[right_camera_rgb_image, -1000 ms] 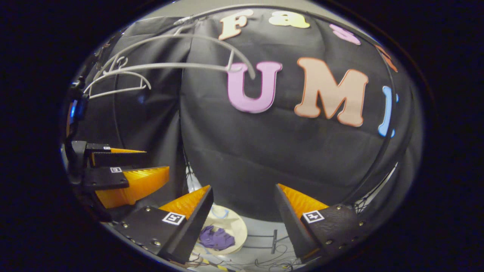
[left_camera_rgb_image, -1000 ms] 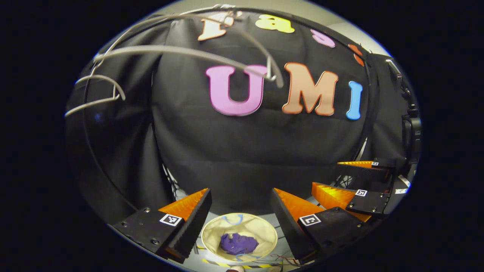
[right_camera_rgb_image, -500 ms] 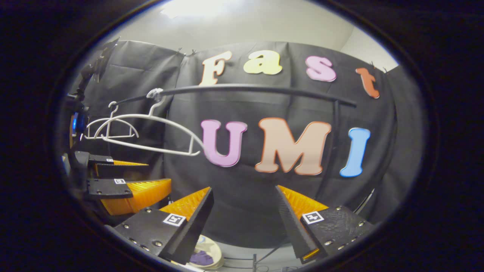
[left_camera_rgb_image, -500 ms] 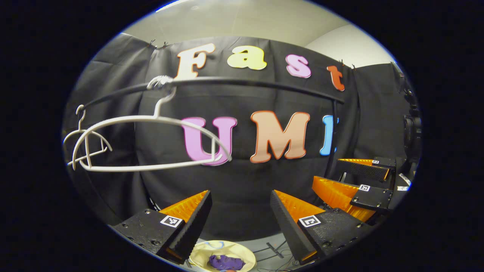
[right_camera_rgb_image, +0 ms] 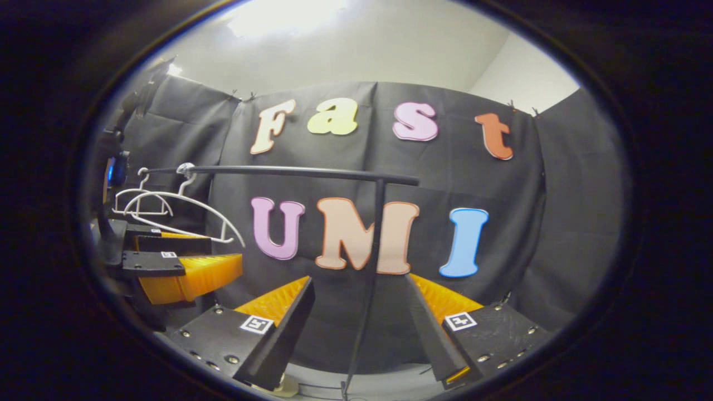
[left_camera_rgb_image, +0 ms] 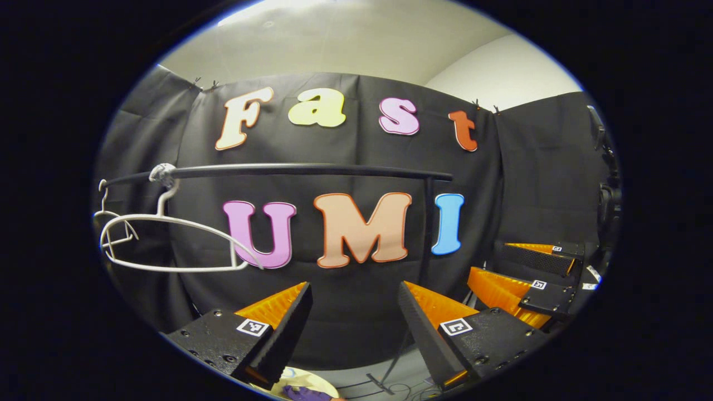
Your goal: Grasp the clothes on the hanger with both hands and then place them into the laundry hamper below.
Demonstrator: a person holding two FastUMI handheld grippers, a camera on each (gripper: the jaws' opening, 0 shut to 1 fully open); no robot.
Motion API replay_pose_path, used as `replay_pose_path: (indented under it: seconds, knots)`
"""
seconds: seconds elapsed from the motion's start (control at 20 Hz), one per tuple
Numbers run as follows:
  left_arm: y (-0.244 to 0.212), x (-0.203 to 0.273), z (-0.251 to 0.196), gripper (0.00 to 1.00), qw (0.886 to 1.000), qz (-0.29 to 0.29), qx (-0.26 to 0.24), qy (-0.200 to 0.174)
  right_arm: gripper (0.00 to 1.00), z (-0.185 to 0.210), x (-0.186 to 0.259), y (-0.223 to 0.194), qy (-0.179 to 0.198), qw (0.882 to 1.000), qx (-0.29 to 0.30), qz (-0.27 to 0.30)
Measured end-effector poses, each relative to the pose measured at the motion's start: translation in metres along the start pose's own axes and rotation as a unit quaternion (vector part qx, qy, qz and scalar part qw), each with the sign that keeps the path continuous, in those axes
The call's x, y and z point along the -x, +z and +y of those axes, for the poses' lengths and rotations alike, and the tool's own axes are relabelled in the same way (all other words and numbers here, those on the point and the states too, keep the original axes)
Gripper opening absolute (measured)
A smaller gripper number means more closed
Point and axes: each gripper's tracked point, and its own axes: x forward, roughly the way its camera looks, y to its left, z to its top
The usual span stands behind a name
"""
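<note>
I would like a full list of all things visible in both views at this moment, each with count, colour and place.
rail: one, black, horizontal bar in front of the booth wall, on a black upright post.
hangers: two, white, bare, hooked at the rail's left end; the smaller one hangs farther left.
laundry hamper: one, cream, low between the left gripper's fingers.
clothes: one purple piece, inside the hamper.
left gripper: one, jaws apart, nothing between them.
right gripper: one, jaws apart, nothing between them.
</note>
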Motion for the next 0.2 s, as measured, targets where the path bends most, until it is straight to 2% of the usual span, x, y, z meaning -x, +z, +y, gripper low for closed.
replay_pose_path:
  seconds: [0.1,0.15,0.2]
  knots:
    - [-0.01,-0.01,-0.021,0.93,1.0,0.001,0.006,-0.003,0.94,-0.024,0.003,-0.01,-0.01,1.0,-0.007,0.001]
    - [-0.015,-0.017,-0.029,0.96,1.0,-0.003,0.008,-0.003,0.96,-0.036,0.005,-0.017,-0.018,1.0,-0.008,0.0]
    - [-0.021,-0.023,-0.037,0.93,1.0,-0.008,0.01,-0.002,0.94,-0.048,0.005,-0.023,-0.025,1.0,-0.008,-0.002]
